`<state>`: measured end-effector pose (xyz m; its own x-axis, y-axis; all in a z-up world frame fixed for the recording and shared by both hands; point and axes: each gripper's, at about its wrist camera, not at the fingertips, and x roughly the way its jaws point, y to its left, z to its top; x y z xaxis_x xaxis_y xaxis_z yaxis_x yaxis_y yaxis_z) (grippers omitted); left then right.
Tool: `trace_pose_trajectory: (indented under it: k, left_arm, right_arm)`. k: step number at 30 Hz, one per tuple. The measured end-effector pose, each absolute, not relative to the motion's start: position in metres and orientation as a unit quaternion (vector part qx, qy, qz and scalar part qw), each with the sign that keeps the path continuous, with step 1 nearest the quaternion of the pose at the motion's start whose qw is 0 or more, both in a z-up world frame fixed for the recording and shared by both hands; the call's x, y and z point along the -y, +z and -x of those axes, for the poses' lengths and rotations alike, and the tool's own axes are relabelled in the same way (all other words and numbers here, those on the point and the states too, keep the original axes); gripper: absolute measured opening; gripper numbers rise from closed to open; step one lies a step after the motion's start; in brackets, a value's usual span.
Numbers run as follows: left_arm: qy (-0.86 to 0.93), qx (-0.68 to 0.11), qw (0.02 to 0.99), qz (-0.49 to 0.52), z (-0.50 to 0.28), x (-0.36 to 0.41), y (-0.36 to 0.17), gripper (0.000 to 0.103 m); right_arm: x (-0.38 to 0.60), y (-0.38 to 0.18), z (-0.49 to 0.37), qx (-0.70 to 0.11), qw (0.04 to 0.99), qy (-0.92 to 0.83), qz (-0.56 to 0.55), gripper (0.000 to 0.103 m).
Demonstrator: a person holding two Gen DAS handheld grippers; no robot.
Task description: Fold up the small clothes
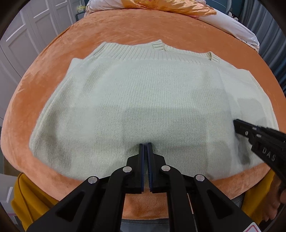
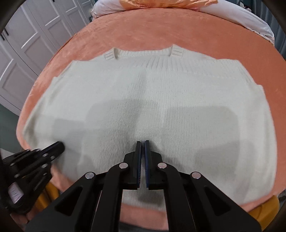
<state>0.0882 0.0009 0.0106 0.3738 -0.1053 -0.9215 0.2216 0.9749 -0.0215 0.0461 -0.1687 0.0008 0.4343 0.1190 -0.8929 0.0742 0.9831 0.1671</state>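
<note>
A cream knit sweater [image 1: 135, 100] lies folded flat on the orange bed cover [image 1: 125, 32], ribbed hem and cuffs at the far side. It also shows in the right wrist view [image 2: 160, 100]. My left gripper [image 1: 145, 144] is shut, its tips over the sweater's near middle with nothing held. It shows at the lower left of the right wrist view [image 2: 60, 145]. My right gripper [image 2: 142, 142] is shut and empty above the sweater's near part. It enters the left wrist view from the right [image 1: 236, 125].
Pillows and an orange quilt [image 1: 169, 7] lie at the head of the bed. White wardrobe doors [image 2: 30, 39] stand to the left. The bed's near edge [image 2: 143, 214] is just below the grippers, with yellow clothing [image 1: 26, 196] beneath.
</note>
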Motion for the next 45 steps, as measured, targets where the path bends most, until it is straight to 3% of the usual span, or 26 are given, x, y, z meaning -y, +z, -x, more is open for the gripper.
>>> trace_pose_trajectory:
  k: [6, 11, 15, 17, 20, 23, 25, 26, 30, 33, 36, 41, 45]
  left_arm:
    - [-0.1, -0.548, 0.829, -0.041, -0.088, -0.006, 0.019, 0.007]
    - [-0.111, -0.522, 0.845, -0.029, -0.106, 0.001, 0.045, 0.007]
    - [-0.124, -0.511, 0.85, -0.036, -0.138, 0.016, 0.056, 0.007]
    - [-0.123, -0.508, 0.851, -0.044, -0.16, 0.025, 0.049, 0.016]
    - [-0.101, -0.523, 0.844, -0.057, -0.19, 0.025, 0.025, 0.02]
    - [-0.1, -0.522, 0.846, -0.036, -0.205, 0.01, 0.019, 0.021]
    - [-0.088, -0.518, 0.851, -0.016, -0.213, -0.002, 0.026, 0.02]
    - [-0.081, -0.51, 0.856, -0.009, -0.215, -0.005, 0.03, 0.02]
    - [-0.055, -0.504, 0.862, 0.007, -0.241, -0.016, 0.032, 0.022]
    - [-0.036, -0.516, 0.856, -0.006, -0.259, -0.021, 0.013, 0.023]
    - [-0.041, -0.503, 0.863, -0.02, -0.259, -0.023, 0.007, 0.028]
    - [-0.029, -0.468, 0.881, -0.066, -0.25, -0.011, -0.004, 0.031]
    - [-0.02, -0.47, 0.878, -0.085, -0.245, -0.009, 0.008, 0.031]
  right_arm:
    - [0.169, 0.033, -0.06, -0.506, 0.857, 0.015, -0.1, 0.004]
    - [0.164, -0.001, -0.087, -0.541, 0.837, 0.002, -0.084, 0.002]
    - [0.169, 0.022, -0.093, -0.515, 0.853, 0.003, -0.083, 0.003]
    - [0.189, 0.035, -0.097, -0.498, 0.862, -0.014, -0.098, 0.003]
    - [0.239, 0.029, -0.106, -0.498, 0.856, -0.066, -0.125, 0.003]
    - [0.288, 0.028, -0.1, -0.485, 0.855, -0.121, -0.141, 0.017]
    - [0.314, 0.031, -0.095, -0.468, 0.858, -0.145, -0.155, 0.052]
    - [0.327, 0.028, -0.096, -0.461, 0.859, -0.153, -0.162, 0.053]
    - [0.339, 0.002, -0.117, -0.488, 0.844, -0.143, -0.171, 0.051]
    - [0.335, 0.007, -0.122, -0.477, 0.856, -0.126, -0.157, 0.009]
    - [0.346, 0.028, -0.111, -0.44, 0.873, -0.129, -0.168, 0.008]
    - [0.361, -0.019, -0.109, -0.468, 0.854, -0.143, -0.178, 0.008]
    - [0.35, 0.004, -0.11, -0.47, 0.852, -0.162, -0.164, 0.014]
